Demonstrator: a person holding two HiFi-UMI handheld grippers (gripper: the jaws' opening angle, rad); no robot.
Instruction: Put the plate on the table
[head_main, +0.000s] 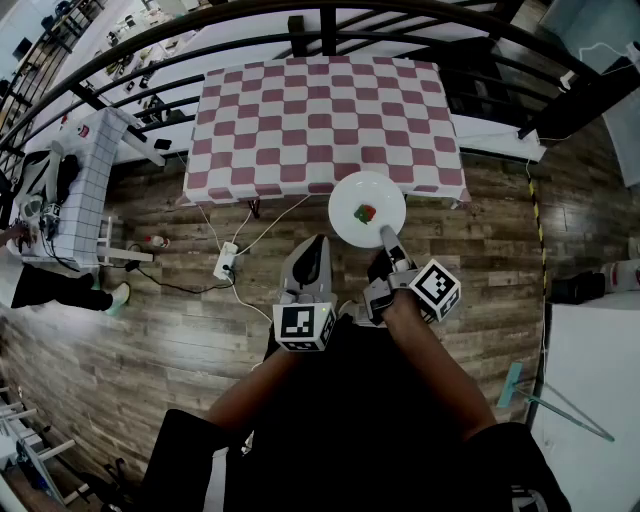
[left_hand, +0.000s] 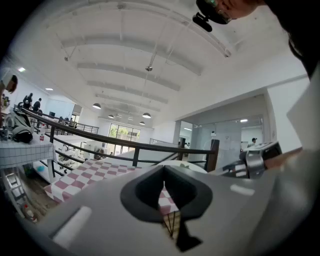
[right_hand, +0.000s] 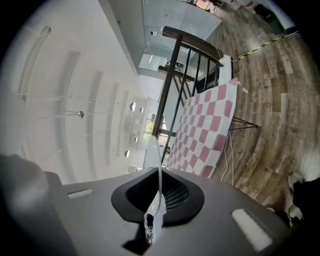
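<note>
One white plate (head_main: 367, 205) is the thing in play, round and plain, shallow, with a smooth glossy face and a thin rim. A small red and green mark or piece (head_main: 365, 213) sits near its middle; I cannot tell which it is. The right hand-held gripper (head_main: 388, 240) is clenched on the plate's rim at the 6 o'clock edge, and the plate sticks out from it toward 12 o'clock. In the right gripper view the plate (right_hand: 152, 165) shows edge-on as a slim white blade running straight up between the two jaws of that hand-held gripper (right_hand: 154, 212), which press on it from both sides.

From the head view the plate hangs at the 5 o'clock corner of the counter (head_main: 320, 110), which wears a red and white checked cloth. The plate's far half overlaps the cloth's near edge and its near half shows against the wooden floor (head_main: 180, 320). Whether it touches the cloth I cannot tell.

At 9 o'clock of the right one, the left hand-held gripper (head_main: 312, 248) has its jaws together on nothing, pointing toward the counter.
</note>
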